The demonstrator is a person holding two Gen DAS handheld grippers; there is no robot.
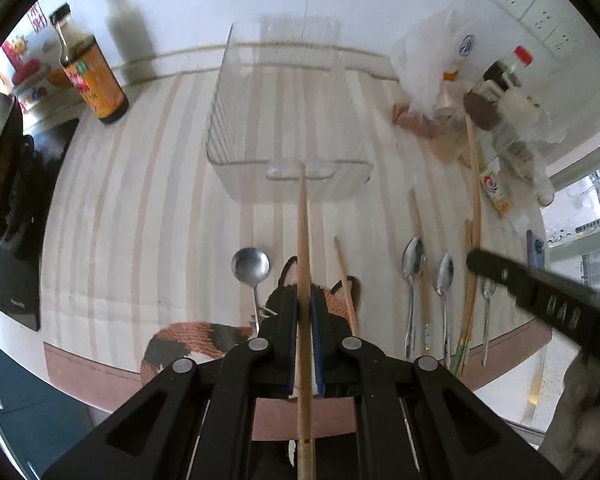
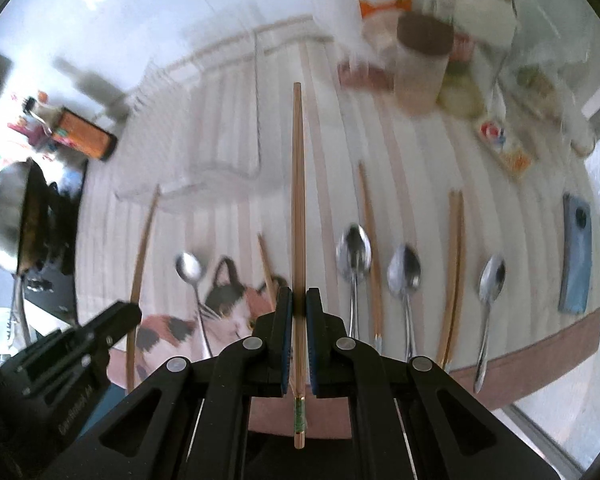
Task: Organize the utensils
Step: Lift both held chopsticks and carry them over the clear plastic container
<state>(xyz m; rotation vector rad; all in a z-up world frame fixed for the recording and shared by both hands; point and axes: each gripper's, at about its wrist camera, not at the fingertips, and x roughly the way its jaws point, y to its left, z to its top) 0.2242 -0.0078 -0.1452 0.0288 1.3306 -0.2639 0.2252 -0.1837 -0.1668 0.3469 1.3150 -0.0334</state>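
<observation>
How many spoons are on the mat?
4: one spoon left of the cat print, and three right of the held chopstick. None looks hidden.

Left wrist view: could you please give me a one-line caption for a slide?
Left gripper holds a chopstick pointed at the clear bin, with spoons lying on the striped mat.

Striped cloth table mat (image 1: 148, 184): cream with beige stripes, brown border
Woven cat picture (image 2: 224, 312): orange, black, white
Flat slab phone (image 2: 577, 256): blue
</observation>
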